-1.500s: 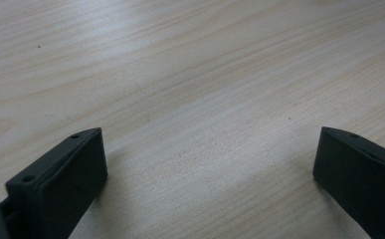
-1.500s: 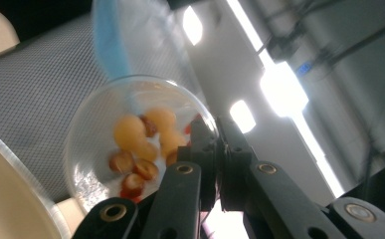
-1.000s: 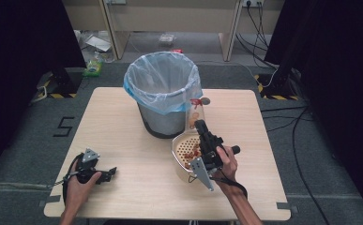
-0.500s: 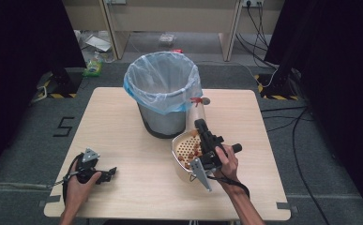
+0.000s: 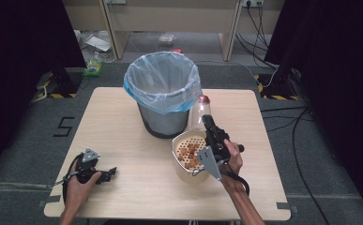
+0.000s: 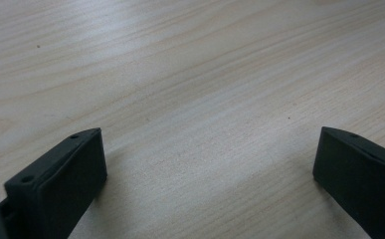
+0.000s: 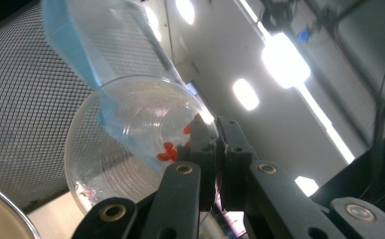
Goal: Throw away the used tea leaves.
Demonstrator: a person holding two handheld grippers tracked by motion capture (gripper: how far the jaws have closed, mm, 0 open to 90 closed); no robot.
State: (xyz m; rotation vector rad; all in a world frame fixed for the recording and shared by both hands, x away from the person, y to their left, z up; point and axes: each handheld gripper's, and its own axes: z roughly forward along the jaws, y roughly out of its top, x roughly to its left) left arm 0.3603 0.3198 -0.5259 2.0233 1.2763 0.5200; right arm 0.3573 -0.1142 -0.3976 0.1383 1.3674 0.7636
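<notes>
The table (image 5: 123, 122) is pale, light-grained wood. On it stands a grey mesh bin (image 5: 162, 121) lined with a translucent light-blue bag (image 5: 162, 84). The clear plastic cup (image 7: 130, 144) holds small red bits — its rim looks red in the high view, though that is blurred. The cream perforated strainer (image 5: 188, 149) carries orange-brown pieces. Both grippers — left gripper (image 5: 105, 173), right gripper (image 7: 215, 154) — are black.

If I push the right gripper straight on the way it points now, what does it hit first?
Most likely the grey mesh waste bin with its blue plastic liner. The right gripper, shut on the rim of a clear plastic cup, points up-table toward the bin, and the cup looks close against it, though depth is unclear.
</notes>
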